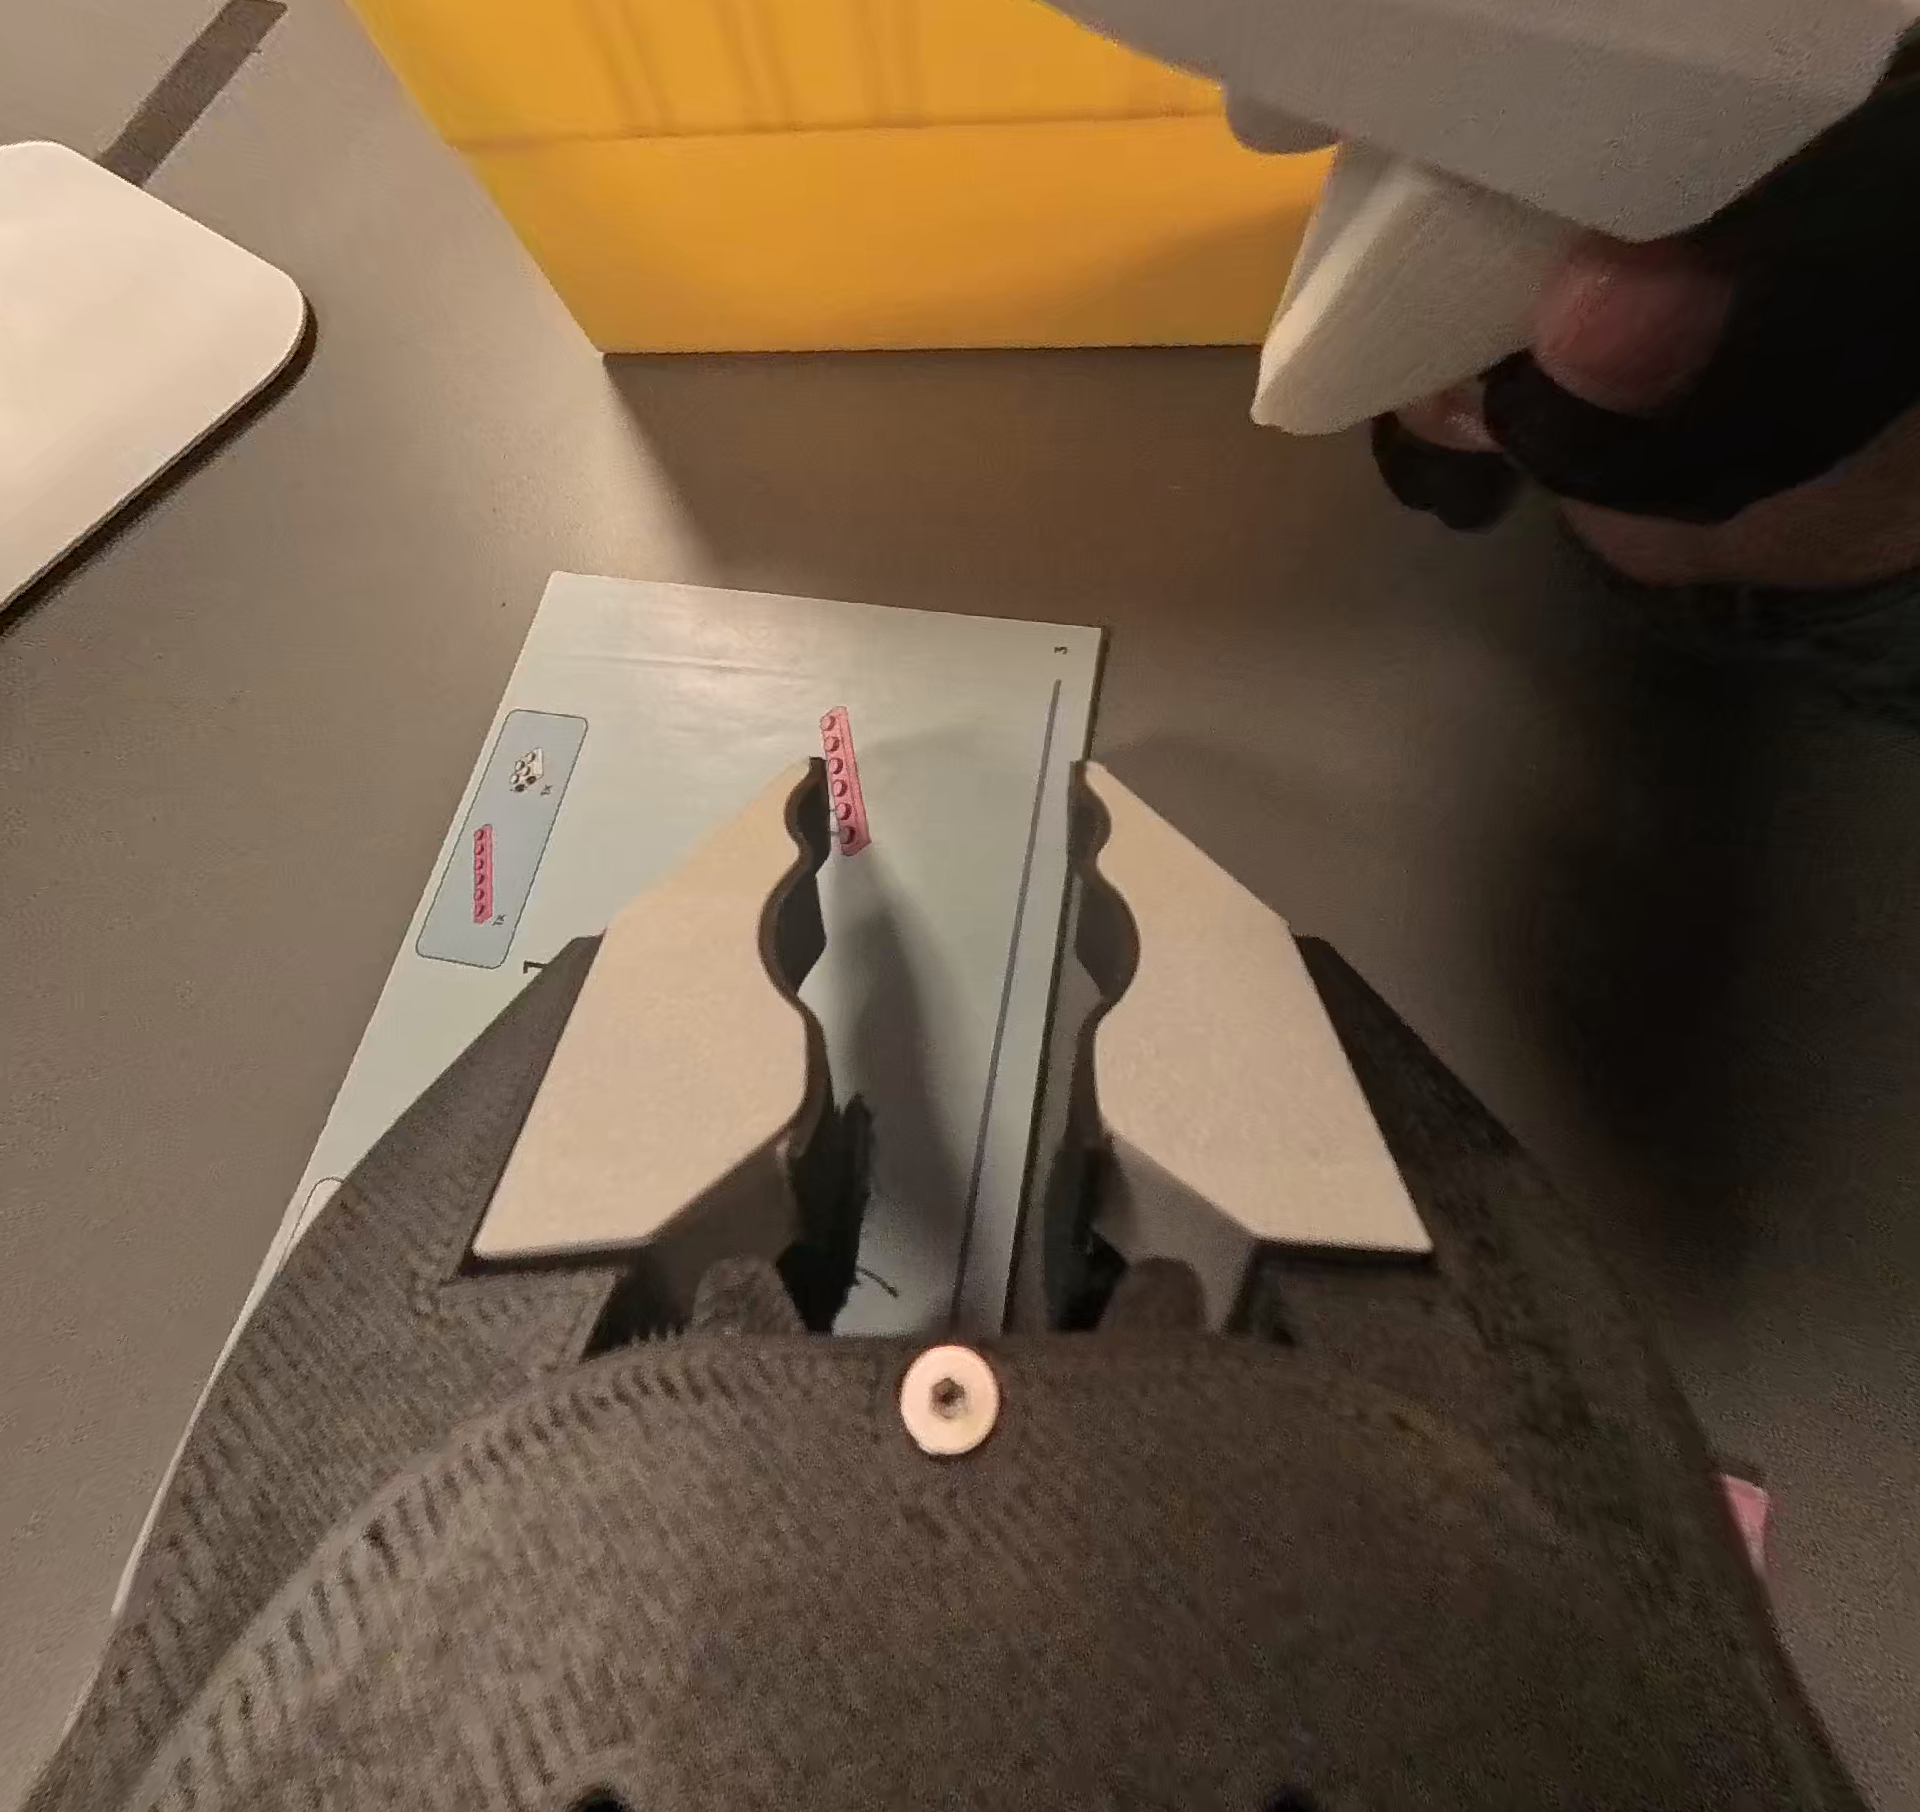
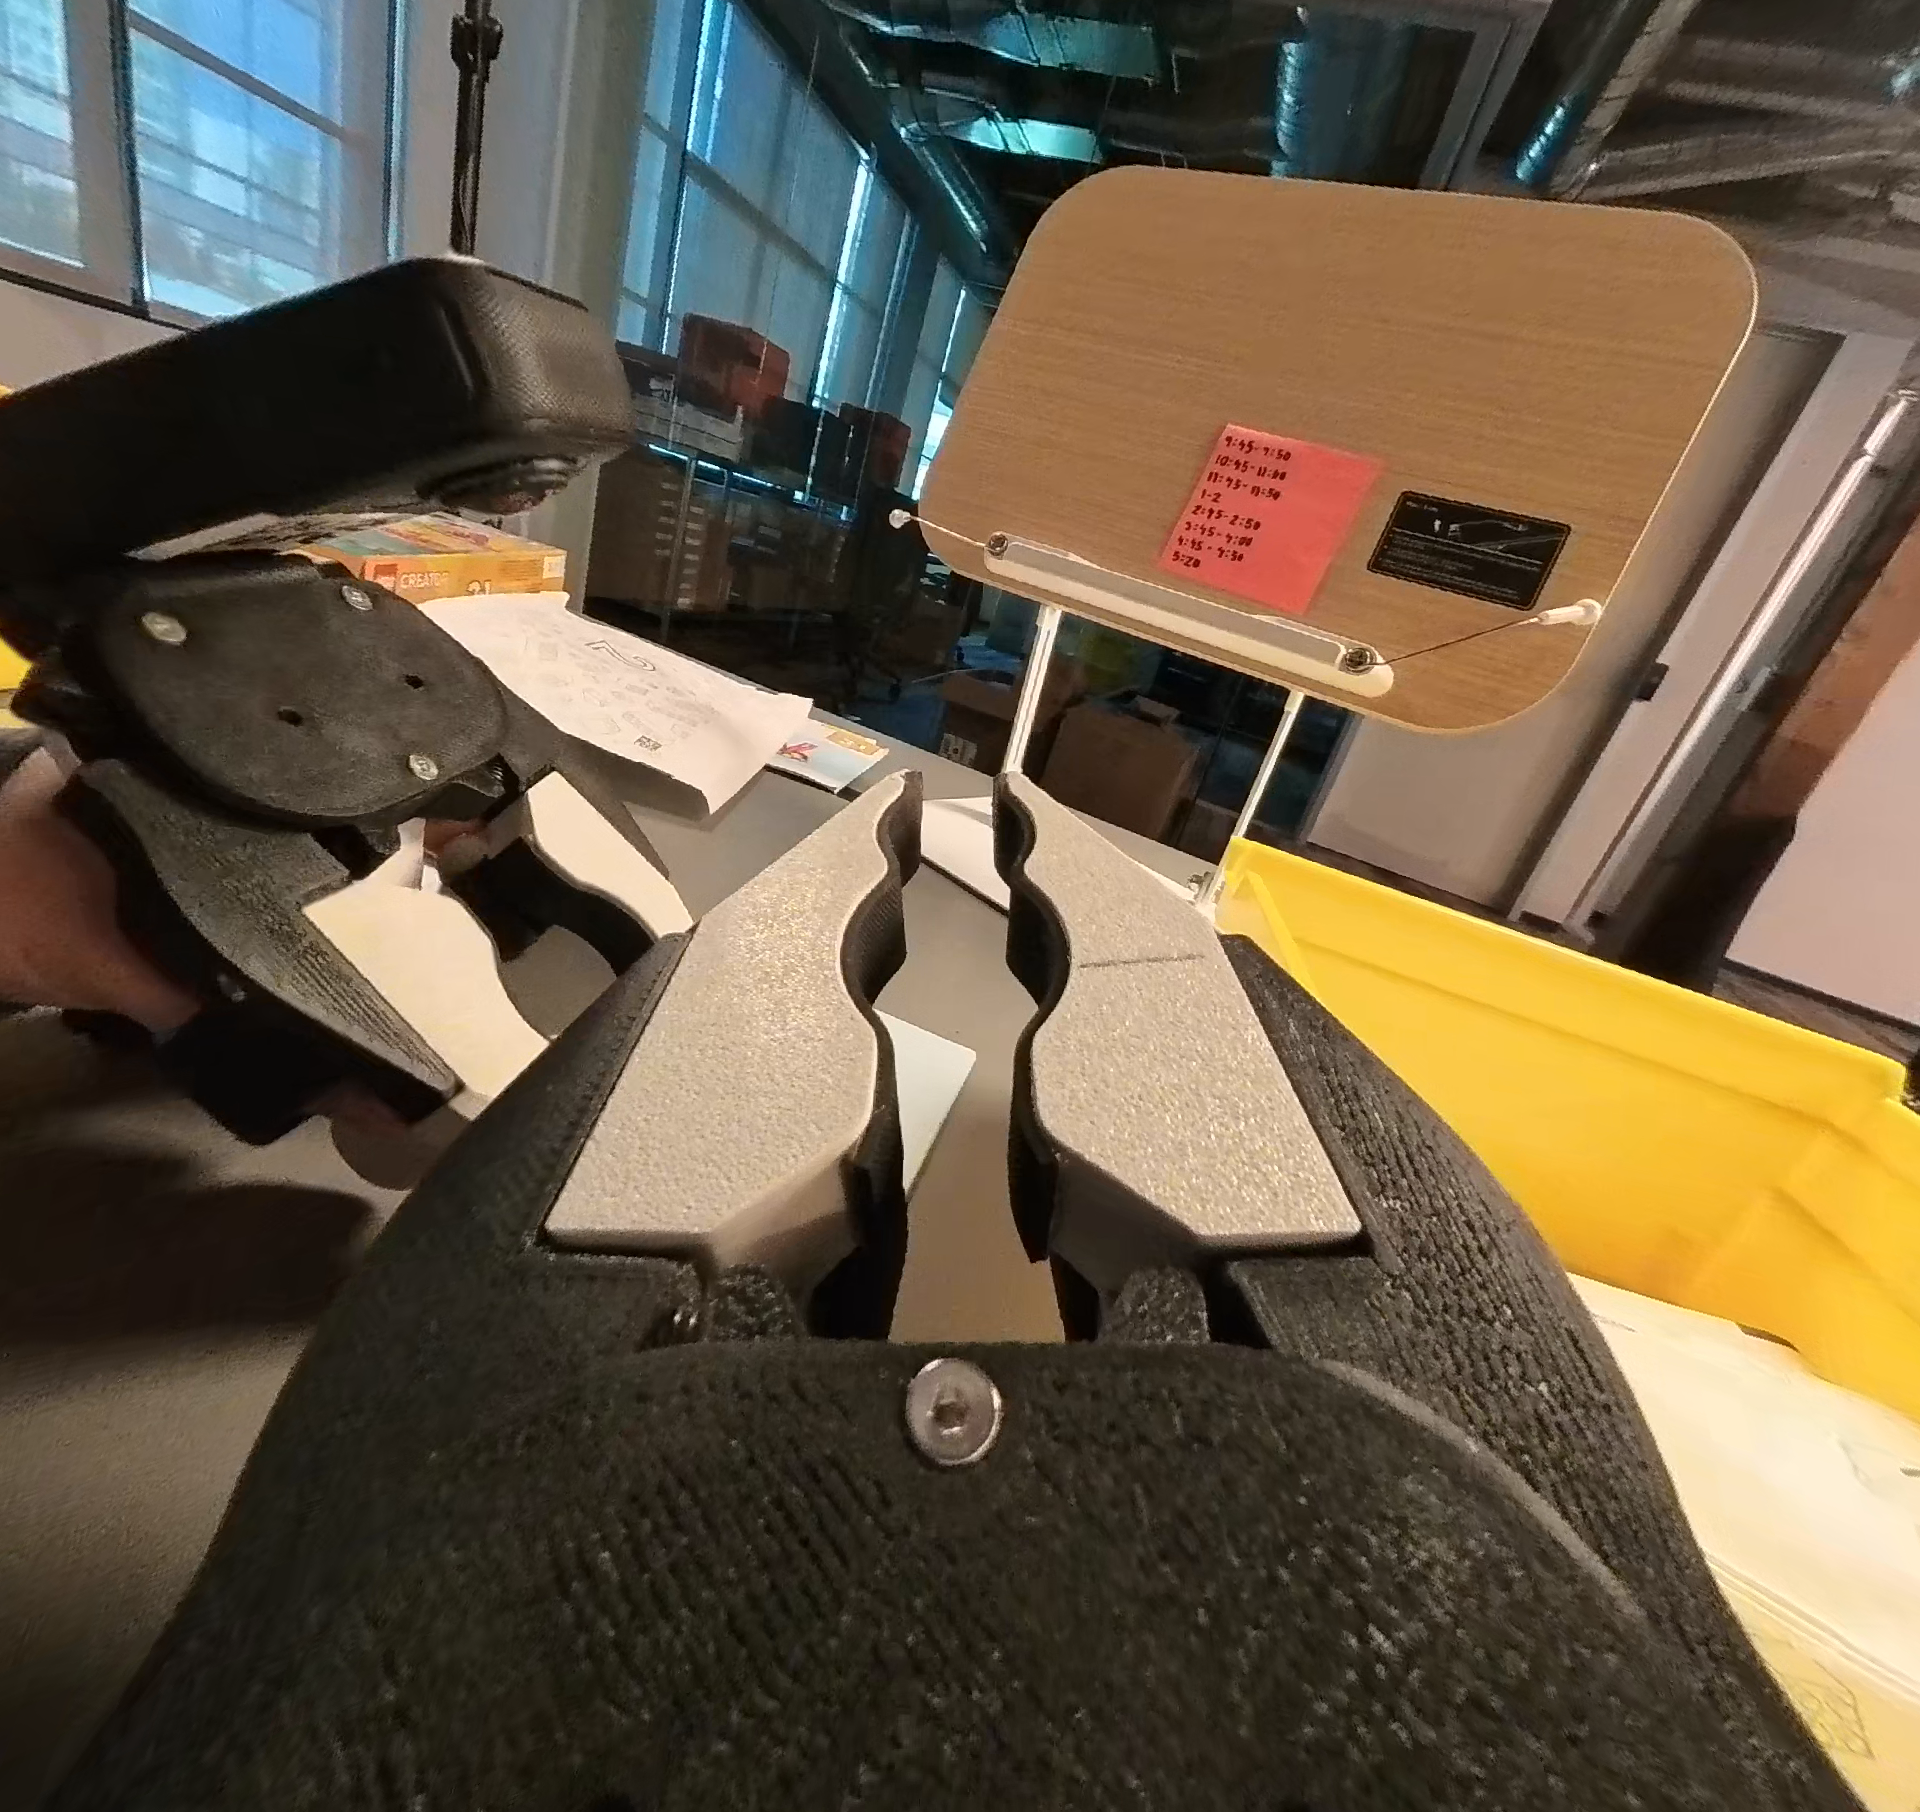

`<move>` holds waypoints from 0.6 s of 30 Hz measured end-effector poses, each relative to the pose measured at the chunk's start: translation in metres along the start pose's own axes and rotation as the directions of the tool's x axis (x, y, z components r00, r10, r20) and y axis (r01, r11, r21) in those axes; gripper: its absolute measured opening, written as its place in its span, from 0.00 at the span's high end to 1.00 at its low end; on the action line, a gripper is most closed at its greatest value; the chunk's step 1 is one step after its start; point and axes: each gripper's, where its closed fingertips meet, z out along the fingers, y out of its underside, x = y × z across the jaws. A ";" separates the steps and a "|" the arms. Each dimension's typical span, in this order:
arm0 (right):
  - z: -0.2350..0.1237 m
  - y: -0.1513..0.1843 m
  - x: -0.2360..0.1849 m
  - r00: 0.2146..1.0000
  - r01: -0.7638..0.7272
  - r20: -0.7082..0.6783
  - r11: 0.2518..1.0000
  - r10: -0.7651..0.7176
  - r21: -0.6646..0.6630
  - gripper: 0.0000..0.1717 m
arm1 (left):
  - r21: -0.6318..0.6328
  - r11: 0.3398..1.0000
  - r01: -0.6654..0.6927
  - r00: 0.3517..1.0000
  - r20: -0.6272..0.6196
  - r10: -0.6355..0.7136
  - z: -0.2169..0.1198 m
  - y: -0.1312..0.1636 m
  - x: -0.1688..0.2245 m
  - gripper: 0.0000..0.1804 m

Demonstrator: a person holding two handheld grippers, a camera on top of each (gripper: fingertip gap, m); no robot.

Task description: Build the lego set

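My left gripper (image 1: 943,775) hangs open and empty just above a pale blue instruction page (image 1: 727,713) that lies flat on the grey table (image 1: 312,723). The page carries printed pictures of a pink studded strip (image 1: 844,783), one of them by my left fingertip (image 1: 795,796). My right gripper (image 2: 956,791) is raised above the table with its jaws a little apart and nothing between them. One of its white fingers (image 1: 1371,308) shows in the left wrist view at the upper right, with a gloved hand behind. The left gripper (image 2: 582,973) shows in the right wrist view at the left, held by a hand.
A yellow bin (image 2: 1558,1035) stands to the right, also in the left wrist view (image 1: 831,152). A wooden book stand (image 2: 1351,360) with a pink note rises behind it. A white paper bag (image 2: 644,713) and a toy box (image 2: 447,557) lie farther back. A white board (image 1: 125,328) lies left. Left tips to right tips: about 12 cm.
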 end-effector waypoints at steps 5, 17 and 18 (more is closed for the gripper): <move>0.000 -0.001 0.000 1.000 -0.012 0.007 1.000 0.012 0.006 0.93 | -0.003 1.000 0.015 0.999 -0.035 -0.015 0.000 0.001 0.003 0.75; 0.001 0.000 -0.002 1.000 -0.016 0.017 1.000 0.016 0.001 0.93 | -0.033 0.999 -0.039 0.998 -0.057 0.037 0.003 0.005 0.011 0.84; 0.001 0.000 -0.002 1.000 -0.016 0.017 1.000 0.016 0.001 0.93 | -0.033 0.999 -0.040 0.997 -0.060 0.038 0.003 0.005 0.011 0.85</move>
